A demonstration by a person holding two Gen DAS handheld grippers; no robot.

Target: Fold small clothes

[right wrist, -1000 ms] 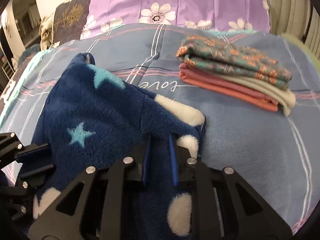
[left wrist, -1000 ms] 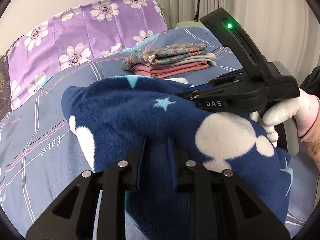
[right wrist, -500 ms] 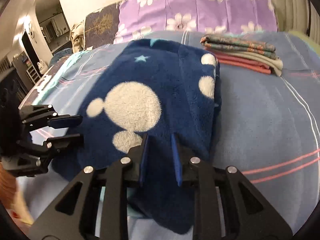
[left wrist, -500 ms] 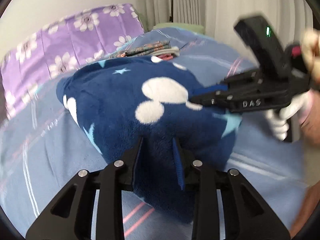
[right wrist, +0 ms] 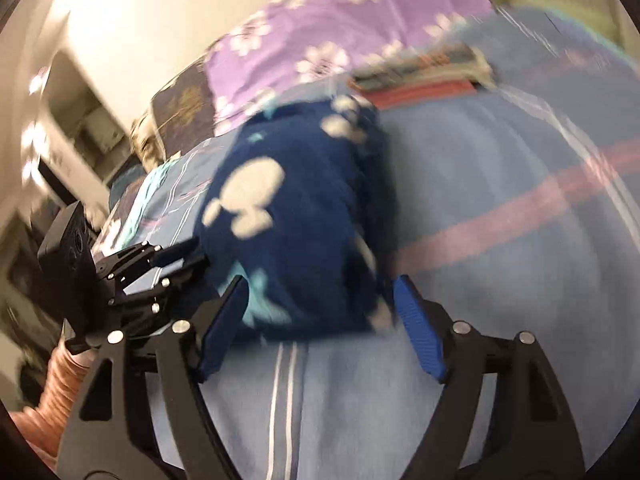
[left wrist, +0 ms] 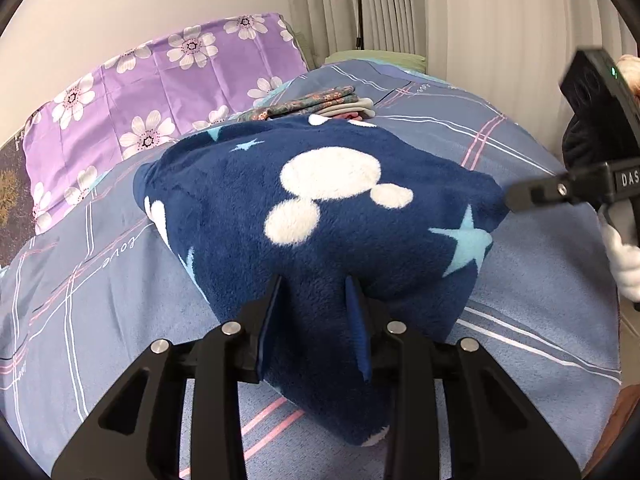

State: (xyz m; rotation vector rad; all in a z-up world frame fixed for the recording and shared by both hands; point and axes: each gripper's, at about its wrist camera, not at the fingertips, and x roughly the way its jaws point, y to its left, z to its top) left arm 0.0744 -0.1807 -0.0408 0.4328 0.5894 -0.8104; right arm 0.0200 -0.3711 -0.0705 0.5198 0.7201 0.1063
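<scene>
The left claw (left wrist: pixel 314 320) grips the near edge of a folded navy fleece garment (left wrist: pixel 320 216) with white blobs and pale stars, lying on the bed (left wrist: pixel 520 352). The right claw (right wrist: pixel 320 316) gapes wide just short of its edge. Beyond sits a stack of folded clothes (left wrist: pixel 320 104).

item: navy fleece garment (left wrist: pixel 320 216) | pattern: white mouse-head shapes, pale blue stars | state: folded into a thick bundle | pose: flat | place: on the blue plaid bedspread
</scene>
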